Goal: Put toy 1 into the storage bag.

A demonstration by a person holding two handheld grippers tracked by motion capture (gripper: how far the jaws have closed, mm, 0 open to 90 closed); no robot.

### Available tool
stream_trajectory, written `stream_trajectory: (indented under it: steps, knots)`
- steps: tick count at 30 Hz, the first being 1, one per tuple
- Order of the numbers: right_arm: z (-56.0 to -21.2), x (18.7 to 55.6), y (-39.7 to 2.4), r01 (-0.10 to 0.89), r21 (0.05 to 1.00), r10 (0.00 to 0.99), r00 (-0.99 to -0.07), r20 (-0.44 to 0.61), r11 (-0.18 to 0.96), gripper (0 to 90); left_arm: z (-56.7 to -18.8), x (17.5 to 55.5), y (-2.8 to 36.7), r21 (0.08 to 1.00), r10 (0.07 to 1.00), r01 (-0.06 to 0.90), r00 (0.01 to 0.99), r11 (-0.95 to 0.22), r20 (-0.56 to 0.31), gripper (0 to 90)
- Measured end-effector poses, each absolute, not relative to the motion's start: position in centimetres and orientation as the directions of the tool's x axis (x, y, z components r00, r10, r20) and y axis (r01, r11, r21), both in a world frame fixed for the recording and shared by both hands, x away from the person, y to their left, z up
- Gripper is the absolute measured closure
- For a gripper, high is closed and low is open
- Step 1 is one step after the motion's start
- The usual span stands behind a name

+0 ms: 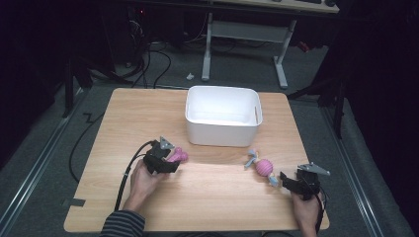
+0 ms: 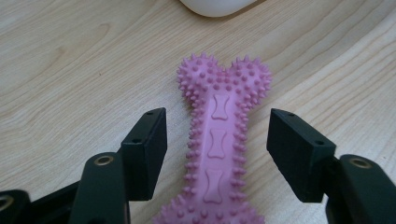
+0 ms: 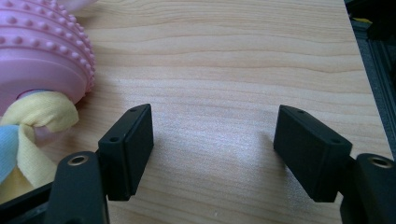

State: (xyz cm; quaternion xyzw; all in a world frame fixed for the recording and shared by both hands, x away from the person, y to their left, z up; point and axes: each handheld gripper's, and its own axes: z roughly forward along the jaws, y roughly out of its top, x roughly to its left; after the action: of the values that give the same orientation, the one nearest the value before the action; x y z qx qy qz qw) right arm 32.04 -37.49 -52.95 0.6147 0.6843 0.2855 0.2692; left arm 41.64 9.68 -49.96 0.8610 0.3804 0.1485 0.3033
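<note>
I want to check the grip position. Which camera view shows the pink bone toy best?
The left gripper view: the pink bone toy lies large between the open jaws, with spikes and shaft clear and gaps on both sides. The high view shows one small pink end beside the left gripper.

No readable text, label, brand, number or sign appears on anything here.

White bin [image 1: 223,122] blocking the table's [image 1: 123,123] far centre, bare wood open on both its flanks, pink spiked bone [image 2: 217,140] lying between the left gripper's [image 2: 217,140] parted jaws, small gaps each side, rope-and-ball toy [image 1: 263,168] just beside right gripper [image 1: 286,181], clear wood between that gripper's jaws.
</note>
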Motion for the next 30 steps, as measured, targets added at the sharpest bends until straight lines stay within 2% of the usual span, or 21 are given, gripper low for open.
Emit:
stream_trajectory:
  steps: [30]
  knots:
    - [-52.95, 32.03, -37.48, 0.687, 0.722, 0.995, -0.100, -0.018, 0.082, 29.0, -50.74, 42.63, 9.20, 0.552, 0.735, 0.606, 0.678, -0.573, 0.017, 50.6]
